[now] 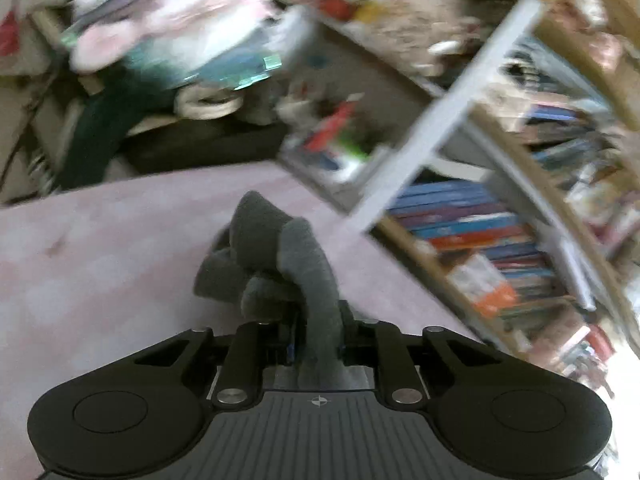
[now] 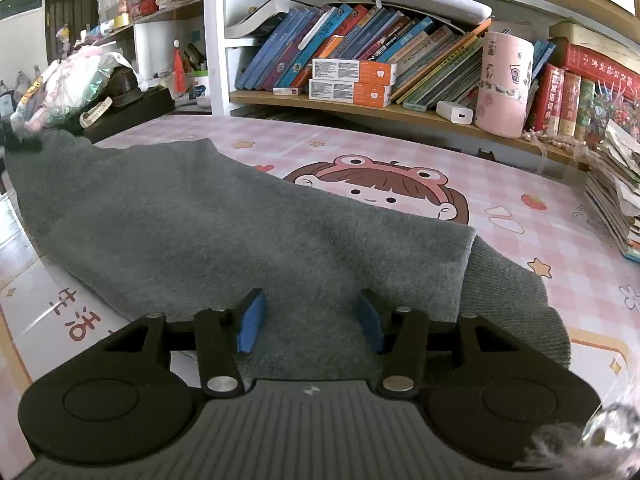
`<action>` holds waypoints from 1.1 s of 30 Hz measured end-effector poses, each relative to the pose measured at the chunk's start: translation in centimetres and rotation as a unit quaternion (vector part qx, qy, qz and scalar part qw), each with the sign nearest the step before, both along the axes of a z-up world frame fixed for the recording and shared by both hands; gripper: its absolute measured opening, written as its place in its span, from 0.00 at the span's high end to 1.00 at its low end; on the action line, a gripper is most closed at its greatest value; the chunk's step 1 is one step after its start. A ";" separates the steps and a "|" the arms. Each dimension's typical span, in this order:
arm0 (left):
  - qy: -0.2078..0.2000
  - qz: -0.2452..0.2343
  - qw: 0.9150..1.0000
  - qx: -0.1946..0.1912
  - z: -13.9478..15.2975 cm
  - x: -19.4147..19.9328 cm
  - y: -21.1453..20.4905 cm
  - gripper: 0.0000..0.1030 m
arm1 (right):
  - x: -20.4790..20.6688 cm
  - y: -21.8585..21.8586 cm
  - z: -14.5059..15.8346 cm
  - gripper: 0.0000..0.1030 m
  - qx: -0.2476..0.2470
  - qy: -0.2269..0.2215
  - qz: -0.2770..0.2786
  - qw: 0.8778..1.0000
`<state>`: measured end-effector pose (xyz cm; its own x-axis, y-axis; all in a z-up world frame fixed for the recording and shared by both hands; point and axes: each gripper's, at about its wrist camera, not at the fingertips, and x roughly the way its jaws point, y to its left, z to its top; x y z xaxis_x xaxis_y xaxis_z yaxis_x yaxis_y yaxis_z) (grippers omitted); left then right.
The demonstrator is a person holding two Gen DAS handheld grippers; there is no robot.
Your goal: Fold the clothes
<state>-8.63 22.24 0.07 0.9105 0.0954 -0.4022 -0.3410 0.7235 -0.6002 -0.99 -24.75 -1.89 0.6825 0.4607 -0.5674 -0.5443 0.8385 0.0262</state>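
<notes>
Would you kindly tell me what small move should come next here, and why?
Probably carry the left tool across to fold: it already pinches a bunch of the grey garment, while the right tool stands open over the cloth lying flat on the table.

A table covered by a pink checked mat (image 2: 460,168), printed with a cartoon girl in a frog hat, stars and a strawberry, is seen in the right wrist view. A grey garment (image 2: 224,224) is spread flat across its near left half, its ribbed cuff (image 2: 508,292) laid toward the near right. A stack of papers (image 2: 616,196) is piled at the far right edge. A black box (image 2: 132,110) is set at the far left corner.
</notes>
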 end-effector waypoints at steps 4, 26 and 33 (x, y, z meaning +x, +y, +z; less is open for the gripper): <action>0.045 0.023 0.998 -0.035 -1.5 0.5 1.4 0.69 | 0.0 0.0 0.0 0.52 -0.001 -0.001 0.000 1.000; 0.046 0.032 0.997 -0.055 -3.8 2.3 1.1 0.83 | 0.0 0.0 0.0 0.51 -0.001 -0.001 0.000 1.000; -0.061 -0.024 0.998 0.016 -0.3 0.9 -1.2 0.84 | -0.1 0.2 0.0 0.50 -0.007 -0.003 0.000 1.000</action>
<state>-7.68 21.04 -0.27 0.9567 0.0605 -0.2848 -0.2301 0.7564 -0.6123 -1.05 -24.56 -1.87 0.6860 0.4531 -0.5694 -0.5451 0.8383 0.0103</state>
